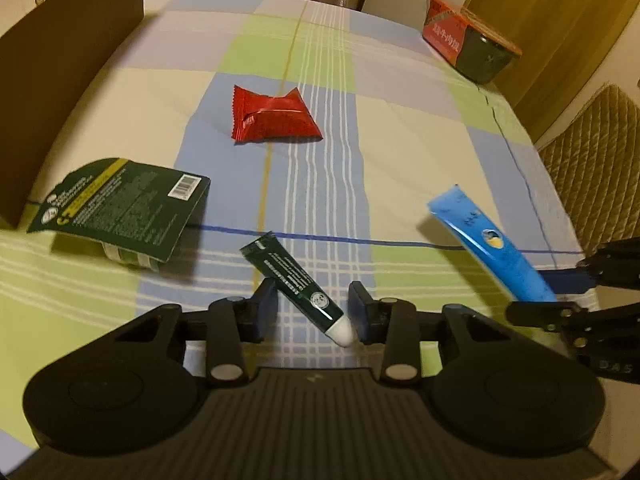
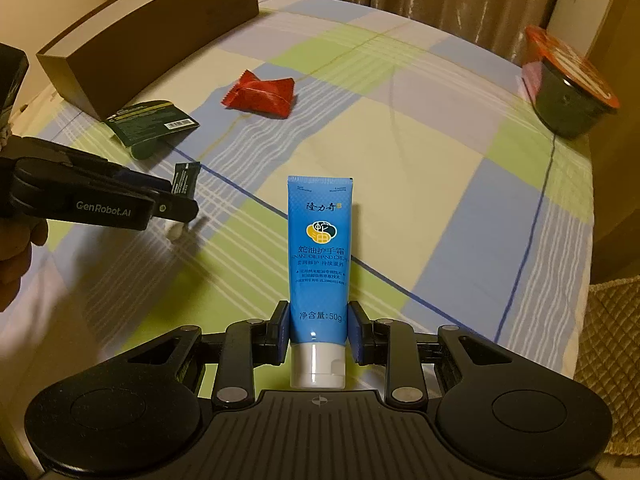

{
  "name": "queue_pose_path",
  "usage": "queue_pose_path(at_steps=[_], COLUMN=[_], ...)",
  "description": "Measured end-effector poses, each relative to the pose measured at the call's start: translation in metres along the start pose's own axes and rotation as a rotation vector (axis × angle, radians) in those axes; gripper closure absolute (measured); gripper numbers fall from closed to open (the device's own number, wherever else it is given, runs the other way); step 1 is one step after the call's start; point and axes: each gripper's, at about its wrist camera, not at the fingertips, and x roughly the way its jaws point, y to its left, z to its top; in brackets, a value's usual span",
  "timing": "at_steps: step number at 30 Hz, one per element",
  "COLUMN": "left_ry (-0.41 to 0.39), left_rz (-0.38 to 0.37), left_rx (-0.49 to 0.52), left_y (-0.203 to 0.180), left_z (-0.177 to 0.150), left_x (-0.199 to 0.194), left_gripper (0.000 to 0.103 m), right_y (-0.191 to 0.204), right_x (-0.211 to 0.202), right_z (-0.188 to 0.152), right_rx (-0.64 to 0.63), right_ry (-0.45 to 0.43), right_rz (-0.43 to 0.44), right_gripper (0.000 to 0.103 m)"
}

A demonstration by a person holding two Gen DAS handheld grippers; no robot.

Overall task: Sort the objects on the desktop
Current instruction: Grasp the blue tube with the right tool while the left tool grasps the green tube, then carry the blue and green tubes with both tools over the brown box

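1. Here, in the left wrist view, the left gripper (image 1: 313,312) has its black fingers (image 1: 264,312) spread, with a slim dark green tube (image 1: 298,286) lying slantwise between them; the tube's crimped flat end touches the left pad, while its rounded white cap sits just beside the right pad, and I cannot tell whether it is gripped. The tube is raised above the tabletop (image 1: 400,152), which is covered in a soft checked cloth of cream, pale green and blue squares with thin white stripes. A glossy red foil pouch (image 1: 274,116), puffy with crimped edges, lies near the middle. A flat dark green card package (image 1: 120,208) with a white barcode label lies to the left, beside a brown box (image 1: 60,80). A round dark bowl (image 1: 476,48) with a red-orange lid stands far right. The right gripper (image 1: 560,296) enters at the right edge carrying a smooth blue tube (image 1: 488,244).

2. In the right wrist view, the right gripper (image 2: 319,326) pinches the blue tube (image 2: 319,256) by its lower body just above the white cap, crimped end pointing forward, held above the cloth. The left gripper (image 2: 176,196) shows at the left with the dark green tube (image 2: 183,178). The red pouch (image 2: 262,94), card package (image 2: 154,120), long rectangular brown box (image 2: 152,28) and lidded bowl (image 2: 568,88) rest on the tabletop (image 2: 440,160).
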Motion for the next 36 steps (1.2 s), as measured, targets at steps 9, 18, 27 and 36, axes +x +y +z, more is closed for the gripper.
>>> queue_pose_path(at_steps=[9,18,27,36], left_ry=[0.049,0.009,-0.086,-0.189], left_rz=[-0.004,-0.014,0.005,0.061], left_rx=[0.194,0.225,0.223,0.219], left_y=[0.006,0.017,0.056,0.127], left_z=[-0.01,-0.015,-0.006,0.012], left_x=[-0.009,-0.049,-0.112,-0.18], left_gripper=[0.092,0.092,0.092,0.092], right_y=[0.01,0.037,0.094,0.169], right_x=[0.006,-0.003,-0.027,-0.042], right_z=[-0.001,0.015,0.057,0.123], right_rx=[0.012,0.0,-0.034,-0.059], right_ry=[-0.02,-0.073,-0.173,-0.292], right_rz=[0.032,0.075,0.102,0.13], right_gripper=[0.075,0.075,0.075,0.075])
